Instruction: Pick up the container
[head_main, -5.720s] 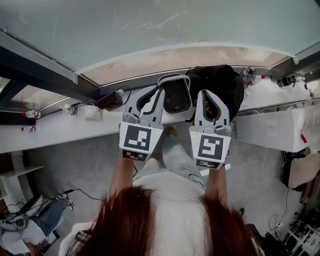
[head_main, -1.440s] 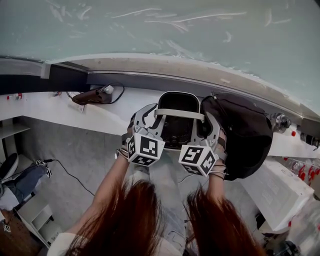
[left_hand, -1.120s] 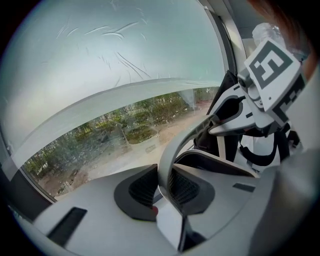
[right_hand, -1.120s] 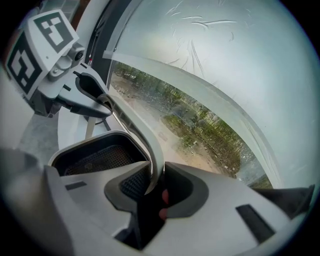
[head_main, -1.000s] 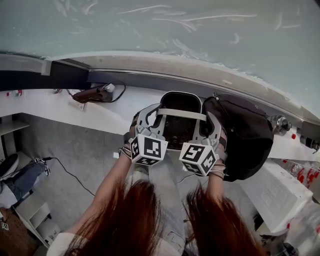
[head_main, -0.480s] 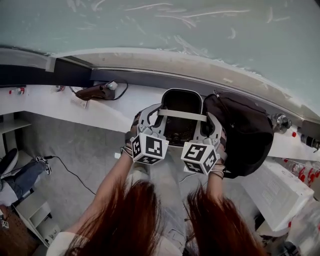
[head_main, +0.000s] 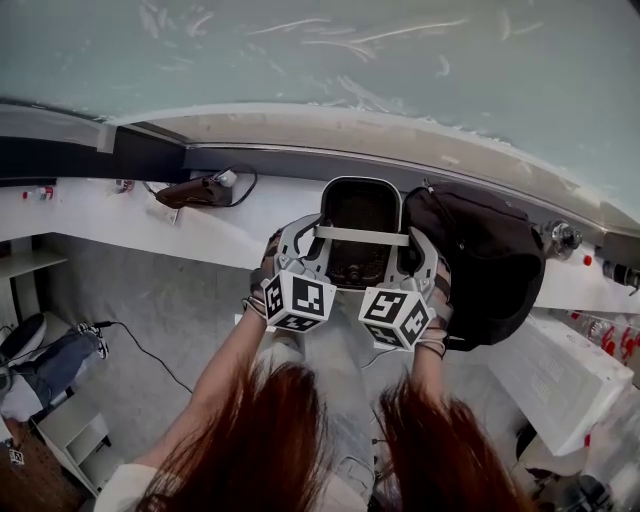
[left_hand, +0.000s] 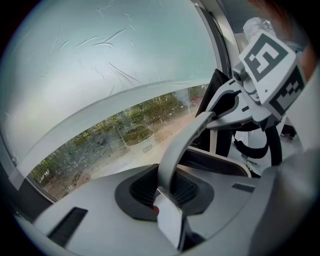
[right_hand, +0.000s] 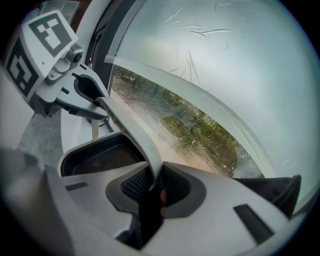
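Observation:
The container (head_main: 358, 190) is a black mesh-bottomed basket with a white rim and a white strap handle (head_main: 362, 236) across its top. It is at the white counter (head_main: 120, 215) under the window, and I cannot tell whether it rests there. My left gripper (head_main: 318, 238) is shut on the handle's left end, my right gripper (head_main: 406, 244) on its right end. In the left gripper view the handle (left_hand: 175, 150) runs from my left gripper (left_hand: 167, 195) across to the right gripper (left_hand: 227, 107). In the right gripper view the handle (right_hand: 132, 130) enters my right gripper (right_hand: 152, 192), above the basket (right_hand: 95, 155).
A black backpack (head_main: 480, 260) sits right against the container's right side. A brown object with a cable (head_main: 195, 190) lies on the counter to the left. The window glass (head_main: 320, 60) is close behind. A white box (head_main: 560, 375) stands low on the right.
Over the last second both grippers stay shut on the handle and barely shift. Several seconds earlier the same grip showed from a differently turned head.

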